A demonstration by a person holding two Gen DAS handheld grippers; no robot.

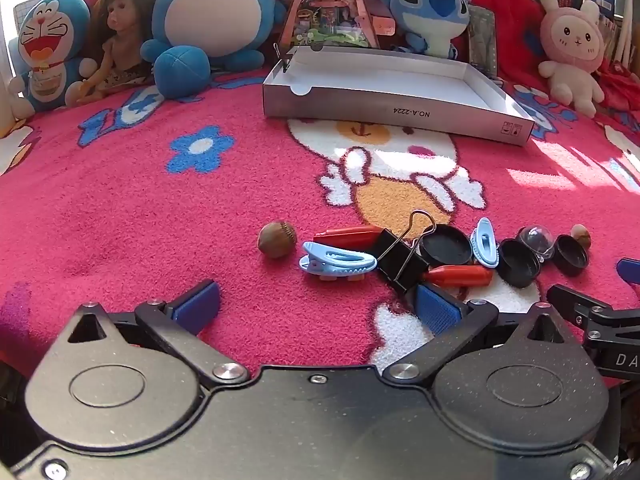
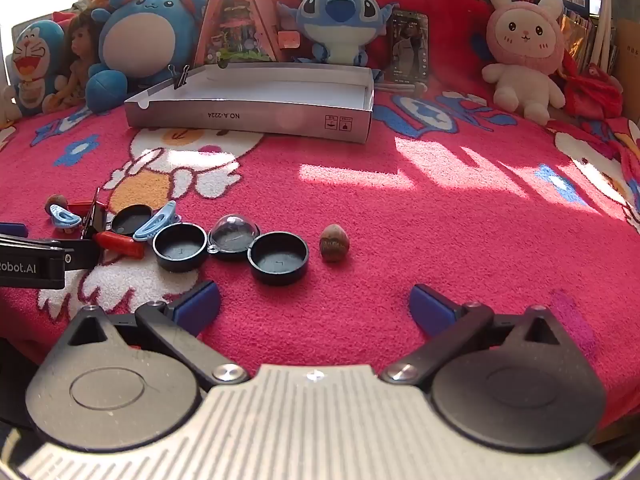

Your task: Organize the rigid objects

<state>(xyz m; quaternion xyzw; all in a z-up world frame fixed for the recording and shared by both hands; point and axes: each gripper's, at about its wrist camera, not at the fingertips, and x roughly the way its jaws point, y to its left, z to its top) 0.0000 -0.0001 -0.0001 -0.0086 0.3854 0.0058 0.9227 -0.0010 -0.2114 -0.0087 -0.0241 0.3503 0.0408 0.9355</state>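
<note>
Pink fleece blanket (image 2: pixel 360 208) with cartoon rabbits covers the whole work surface under your tools, and sun patches fall across its right side. Your left gripper (image 1: pixel 316 304) is released, jaws spread wide with nothing between the blue pads, tilted down at the blanket. Your right gripper (image 2: pixel 316 304) is likewise released and empty, hanging just short of the small objects.

Just beyond your left gripper lies a cluster: a light blue clip (image 1: pixel 338 262) nearest, a brown nut (image 1: pixel 277 239) to its left and apart from it, a black binder clip (image 1: pixel 400 260) touching a red crayon-like piece (image 1: pixel 460 275), with a second red piece (image 1: pixel 348 235) behind. Three shallow black caps (image 1: pixel 446 245) sit in the row with a second blue clip (image 1: pixel 484 242) leaning between two of them and a clear dome capsule (image 2: pixel 233 236) between the other two.

From your right gripper, one black cap (image 2: pixel 279 258) is closest, and a second nut (image 2: pixel 334 242) stands just to its right, not touching.

Farther back rests an open white box (image 2: pixel 248 114), empty inside, with a small binder clip (image 2: pixel 182 76) on its left rim. Behind it a row of plush toys (image 2: pixel 336 20) and a doll (image 1: pixel 116 40) leans against red bedding
</note>
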